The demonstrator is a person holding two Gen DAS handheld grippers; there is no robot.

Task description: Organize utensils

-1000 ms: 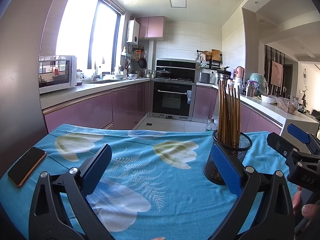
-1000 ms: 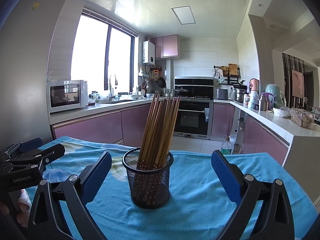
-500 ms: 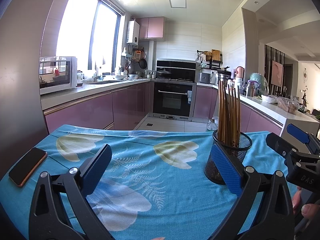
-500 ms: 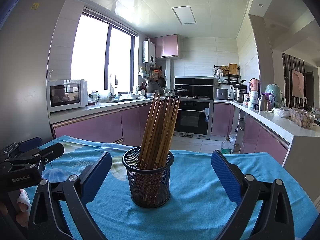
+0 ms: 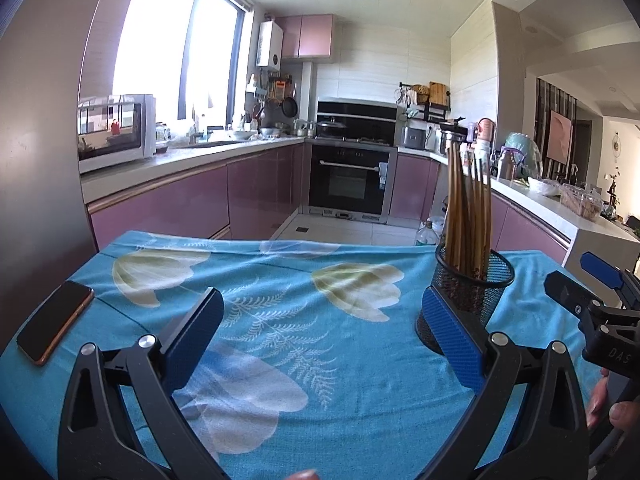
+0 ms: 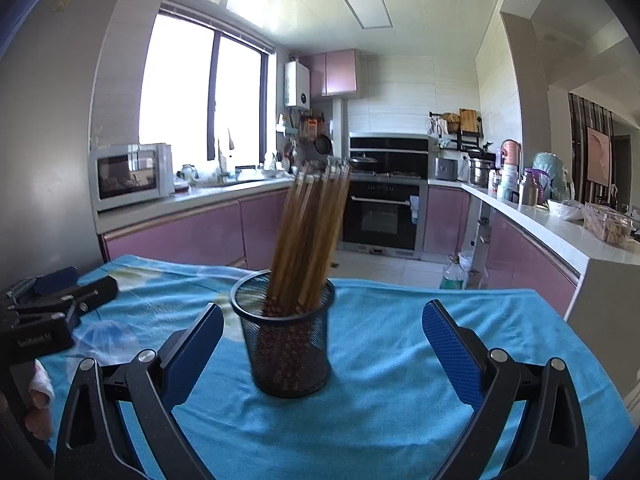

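Note:
A black mesh cup [image 6: 288,344] stands on the blue floral tablecloth [image 6: 400,380] and holds several brown wooden chopsticks [image 6: 310,236], which lean right. My right gripper [image 6: 322,348] is open and empty; the cup sits between its fingers, nearer the left pad [image 6: 194,350]. In the left wrist view the cup [image 5: 470,292] stands behind the right pad [image 5: 450,338] of my left gripper [image 5: 320,344], which is open and empty over the cloth. Each gripper shows at the edge of the other's view.
A black phone [image 5: 56,326] lies at the cloth's left edge. The table's far edge [image 5: 320,246] drops to the kitchen floor. Purple cabinets, an oven and worktops stand well behind. A plastic bottle [image 6: 454,274] sits on the floor past the table.
My right gripper has moved slightly closer to the cup, so the cup looks larger and blurred. The left gripper has barely moved.

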